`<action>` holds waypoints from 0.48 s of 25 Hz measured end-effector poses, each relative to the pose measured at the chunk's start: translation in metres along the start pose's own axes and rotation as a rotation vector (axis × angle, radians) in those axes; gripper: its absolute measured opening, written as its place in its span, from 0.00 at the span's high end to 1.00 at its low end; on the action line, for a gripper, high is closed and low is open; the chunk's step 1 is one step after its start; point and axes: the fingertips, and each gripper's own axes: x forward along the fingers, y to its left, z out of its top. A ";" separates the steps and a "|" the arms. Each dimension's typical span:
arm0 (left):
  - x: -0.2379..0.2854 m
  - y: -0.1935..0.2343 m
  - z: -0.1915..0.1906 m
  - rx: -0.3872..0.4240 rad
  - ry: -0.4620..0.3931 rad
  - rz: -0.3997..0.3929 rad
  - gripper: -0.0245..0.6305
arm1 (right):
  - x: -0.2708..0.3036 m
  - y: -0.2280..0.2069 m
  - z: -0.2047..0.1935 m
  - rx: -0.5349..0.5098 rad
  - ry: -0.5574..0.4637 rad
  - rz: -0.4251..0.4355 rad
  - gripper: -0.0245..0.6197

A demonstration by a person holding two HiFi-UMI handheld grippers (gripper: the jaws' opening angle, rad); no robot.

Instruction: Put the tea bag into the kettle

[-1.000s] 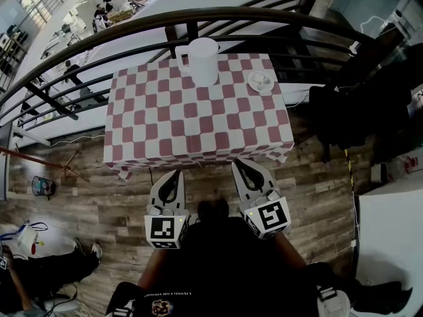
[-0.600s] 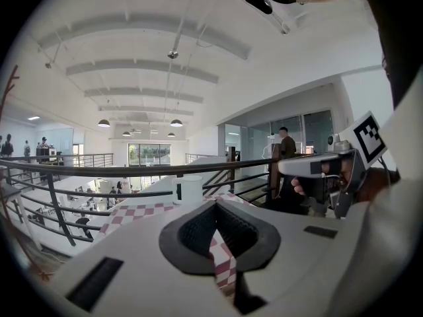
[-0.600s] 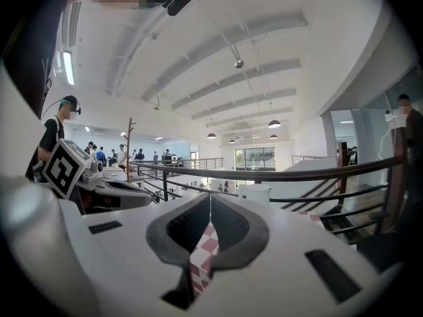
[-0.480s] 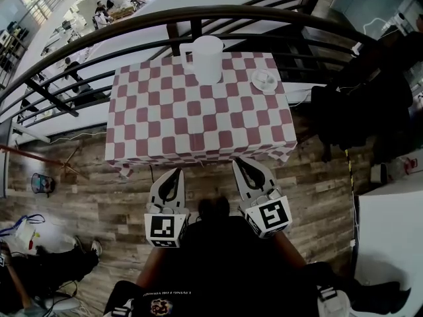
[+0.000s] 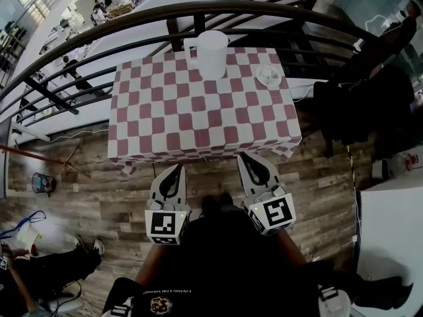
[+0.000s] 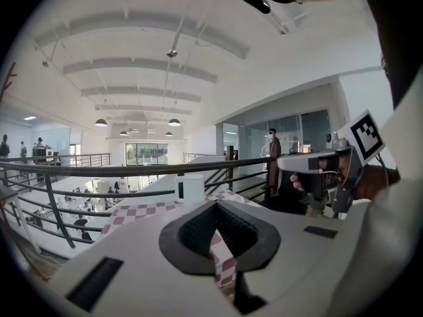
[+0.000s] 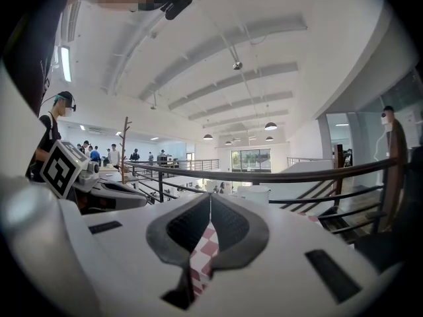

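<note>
Kettle (image 5: 213, 53) shifted right, checkered table (image 5: 198, 111) by railing (image 5: 132, 20), wood floor (image 5: 86, 190), L tool (image 5: 178, 168), R tool (image 5: 244, 156) clenched empty

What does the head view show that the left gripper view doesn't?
Head view only: the white saucer near the table's far right corner, the wood floor, and the left gripper seen from above. Left gripper view only: the ceiling lamps and that gripper's jaws meeting at the tips, nothing between. Both: the kettle, checkered table, railing and right gripper.

Bright daylight | ceiling lamps lit | fisheye warp, dark corners | near gripper bodies blurred
</note>
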 end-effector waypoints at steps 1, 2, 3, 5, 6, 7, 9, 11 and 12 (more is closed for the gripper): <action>0.000 0.002 0.000 0.001 -0.001 -0.002 0.96 | 0.001 0.002 0.000 -0.002 -0.001 -0.002 0.94; 0.000 0.004 0.000 0.001 -0.002 -0.004 0.96 | 0.003 0.003 -0.001 -0.001 -0.001 -0.003 0.94; 0.000 0.005 0.000 0.002 -0.002 -0.006 0.96 | 0.004 0.004 -0.001 0.000 -0.001 -0.006 0.94; -0.001 0.008 0.001 0.004 -0.004 -0.009 0.96 | 0.006 0.006 -0.001 0.004 -0.001 -0.010 0.94; -0.001 0.010 0.002 0.005 -0.005 -0.009 0.96 | 0.007 0.007 -0.001 0.007 -0.001 -0.012 0.94; -0.001 0.012 0.002 0.006 -0.006 -0.009 0.96 | 0.008 0.007 -0.001 0.011 -0.002 -0.015 0.94; 0.000 0.016 0.003 0.005 -0.007 -0.009 0.96 | 0.011 0.007 0.000 0.015 -0.005 -0.022 0.94; 0.002 0.020 0.002 0.002 -0.008 -0.011 0.96 | 0.015 0.006 0.001 0.008 -0.005 -0.029 0.94; 0.004 0.021 0.002 0.001 -0.008 -0.012 0.96 | 0.016 0.005 0.002 0.008 -0.005 -0.033 0.94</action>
